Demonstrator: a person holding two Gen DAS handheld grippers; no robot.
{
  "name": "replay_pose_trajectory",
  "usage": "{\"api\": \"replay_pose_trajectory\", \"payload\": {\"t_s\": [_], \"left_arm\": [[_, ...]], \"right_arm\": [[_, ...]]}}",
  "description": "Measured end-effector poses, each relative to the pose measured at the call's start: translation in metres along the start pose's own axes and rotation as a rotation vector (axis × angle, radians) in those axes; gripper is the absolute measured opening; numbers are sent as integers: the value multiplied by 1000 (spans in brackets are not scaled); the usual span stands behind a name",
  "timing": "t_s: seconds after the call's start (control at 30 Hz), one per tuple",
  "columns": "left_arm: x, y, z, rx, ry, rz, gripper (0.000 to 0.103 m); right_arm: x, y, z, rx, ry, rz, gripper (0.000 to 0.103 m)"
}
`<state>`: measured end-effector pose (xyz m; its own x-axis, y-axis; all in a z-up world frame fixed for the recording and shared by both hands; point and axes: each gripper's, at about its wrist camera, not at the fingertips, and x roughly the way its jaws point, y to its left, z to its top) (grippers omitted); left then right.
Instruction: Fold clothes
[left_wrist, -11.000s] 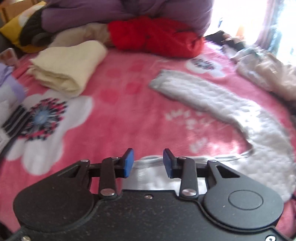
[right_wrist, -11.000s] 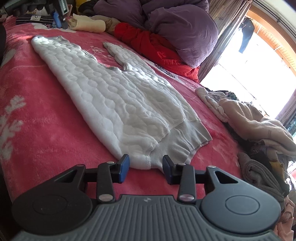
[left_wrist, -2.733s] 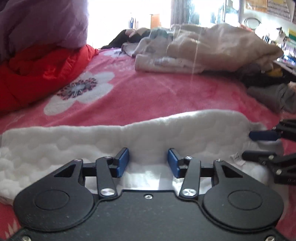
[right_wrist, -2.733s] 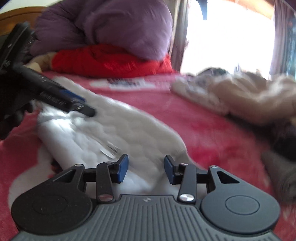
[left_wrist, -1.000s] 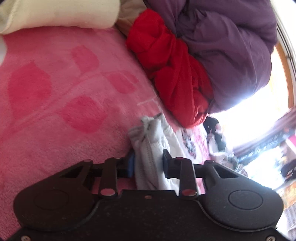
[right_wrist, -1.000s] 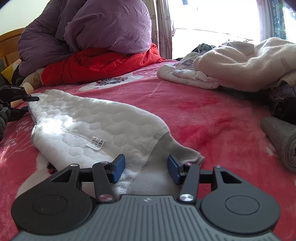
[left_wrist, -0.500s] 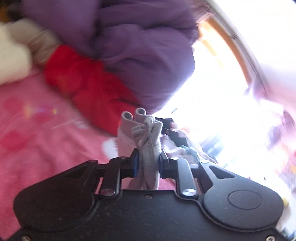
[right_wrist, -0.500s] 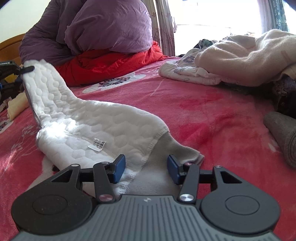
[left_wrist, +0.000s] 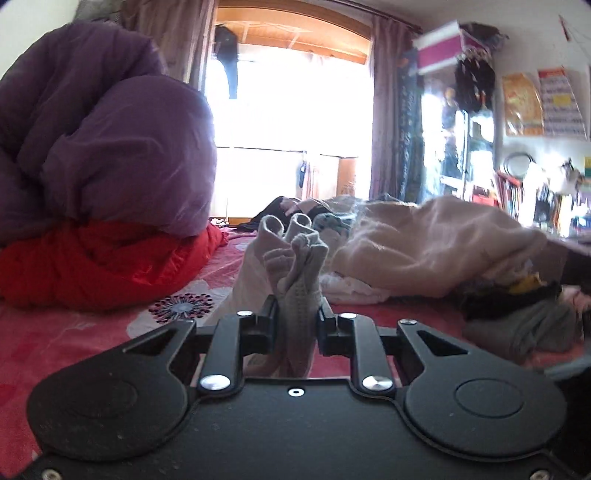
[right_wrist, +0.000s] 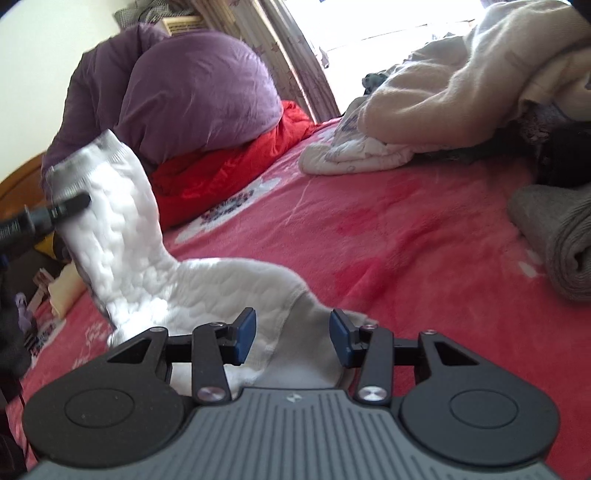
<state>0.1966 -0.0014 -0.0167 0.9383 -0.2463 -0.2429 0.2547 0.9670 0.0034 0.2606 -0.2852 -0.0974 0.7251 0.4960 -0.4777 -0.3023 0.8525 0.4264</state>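
White quilted trousers (right_wrist: 155, 273) lie folded lengthwise on the pink flowered bed. My left gripper (left_wrist: 295, 323) is shut on their grey ribbed cuff end (left_wrist: 295, 266) and holds it up off the bed. In the right wrist view that raised end (right_wrist: 99, 173) stands high at the left, with the left gripper's finger (right_wrist: 70, 205) on it. My right gripper (right_wrist: 291, 336) is open, its blue pads either side of the grey waistband (right_wrist: 314, 332), which rests on the bed.
A purple duvet (right_wrist: 177, 96) on a red quilt (right_wrist: 221, 166) sits at the back left. A heap of beige and white clothes (right_wrist: 443, 96) lies at the right. A rolled grey garment (right_wrist: 554, 236) lies at the far right. A folded cream garment (right_wrist: 66, 288) lies at the left.
My left gripper has raised the cuff end higher and swung round towards the window. The trousers' leg part now stands steeper. My right gripper has stayed open at the waistband.
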Motion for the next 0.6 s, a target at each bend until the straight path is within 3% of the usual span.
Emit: {"api": "replay_pose_trajectory", "payload": {"t_s": [0.2,0.4,0.6], "left_arm": [[23,-77,-44,383,31,3,19],[32,-125,-77,594,70,0,19],[39,-141,-92,698,94,20,18]], "right_arm": [[-17,-17,7,74,-72,-14,46],[-26,-36,11,154,-121,-30,46],[-28,-47,14,197,-150,-44,46]]}}
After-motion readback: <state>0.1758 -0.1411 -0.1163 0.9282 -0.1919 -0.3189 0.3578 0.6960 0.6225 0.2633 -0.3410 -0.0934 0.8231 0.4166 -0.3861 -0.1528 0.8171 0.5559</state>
